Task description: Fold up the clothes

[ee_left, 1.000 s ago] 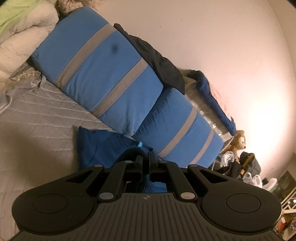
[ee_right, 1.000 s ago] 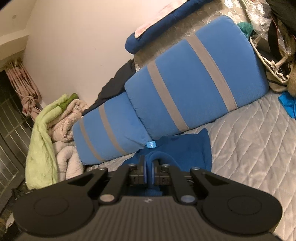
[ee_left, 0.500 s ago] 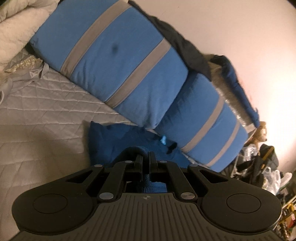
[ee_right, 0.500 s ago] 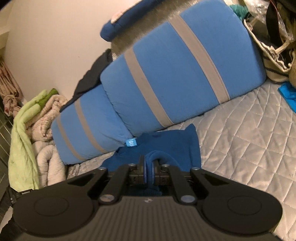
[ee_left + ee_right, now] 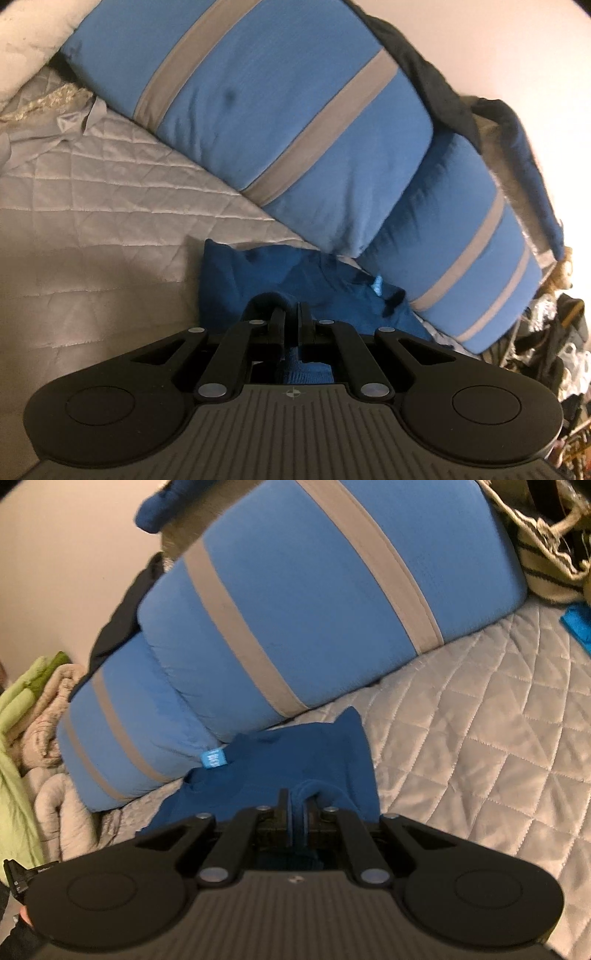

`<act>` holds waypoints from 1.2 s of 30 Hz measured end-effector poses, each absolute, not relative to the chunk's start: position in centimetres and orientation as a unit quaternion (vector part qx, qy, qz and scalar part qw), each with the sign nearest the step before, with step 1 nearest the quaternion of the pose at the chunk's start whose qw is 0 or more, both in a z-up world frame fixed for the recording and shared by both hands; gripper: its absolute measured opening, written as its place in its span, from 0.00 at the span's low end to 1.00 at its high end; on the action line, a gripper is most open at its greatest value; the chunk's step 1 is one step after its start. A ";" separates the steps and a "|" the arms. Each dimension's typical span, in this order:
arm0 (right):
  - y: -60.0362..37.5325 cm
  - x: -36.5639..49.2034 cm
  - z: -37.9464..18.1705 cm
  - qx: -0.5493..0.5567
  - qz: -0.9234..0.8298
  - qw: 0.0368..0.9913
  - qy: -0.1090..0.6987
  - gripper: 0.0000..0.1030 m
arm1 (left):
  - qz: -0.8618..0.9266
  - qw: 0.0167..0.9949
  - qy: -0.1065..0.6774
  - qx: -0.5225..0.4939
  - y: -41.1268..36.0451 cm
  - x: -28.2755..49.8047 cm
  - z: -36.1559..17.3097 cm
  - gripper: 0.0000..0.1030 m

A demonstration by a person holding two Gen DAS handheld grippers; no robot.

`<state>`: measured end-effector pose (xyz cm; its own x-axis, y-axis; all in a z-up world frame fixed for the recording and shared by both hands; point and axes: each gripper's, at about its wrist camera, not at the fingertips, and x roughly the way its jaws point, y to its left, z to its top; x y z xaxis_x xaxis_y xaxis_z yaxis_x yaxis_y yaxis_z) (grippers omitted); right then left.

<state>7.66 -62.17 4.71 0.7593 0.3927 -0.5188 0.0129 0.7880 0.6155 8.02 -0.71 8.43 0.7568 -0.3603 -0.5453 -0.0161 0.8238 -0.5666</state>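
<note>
Two hand-held grippers pinch blue garment (image 5: 295,280), spread toward pillows (image 5: 288,122).

My left wrist view close behind its gripper (image 5: 291,314), angled down across the quilted bed (image 5: 92,192), my right wrist likewise, both sharing the striped blue pillows (image 5: 280,122) and dark blue garment (image 5: 314,753).

garment (image 5: 314,273): dark blue matt knit cloth. bedcover (image 5: 110,192): grey quilted fabric, slight sheen. pillows (image 5: 295,122): matt blue cloth, grey stripes. gripper bodies: matt black plastic.

A bedroom at home: quilted bedspread (image 5: 110,192), striped pillows (image 5: 314,602), blankets (image 5: 22,716).
</note>
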 end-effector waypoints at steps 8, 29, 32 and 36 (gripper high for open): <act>-61.8 9.6 2.7 0.307 0.094 0.882 0.344 0.07 | -0.068 0.892 0.344 -0.286 -0.9 9.5 6.6 0.06; -60.8 8.5 0.7 0.296 0.143 0.853 0.406 0.70 | -0.110 0.845 0.409 -0.328 -0.3 7.6 5.3 0.44; -61.0 7.9 0.2 0.309 0.150 0.845 0.410 0.69 | -0.116 0.839 0.418 -0.327 -0.3 6.9 4.8 0.42; -61.2 7.4 -0.2 0.325 0.152 0.838 0.411 0.55 | -0.118 0.835 0.425 -0.329 -0.2 6.5 4.3 0.38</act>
<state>7.36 -61.24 -0.19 0.6161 0.5221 -0.5898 0.0113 0.7428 0.6694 6.55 -0.17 4.29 0.6112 -0.4768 -0.6318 -0.0830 0.7552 -0.6502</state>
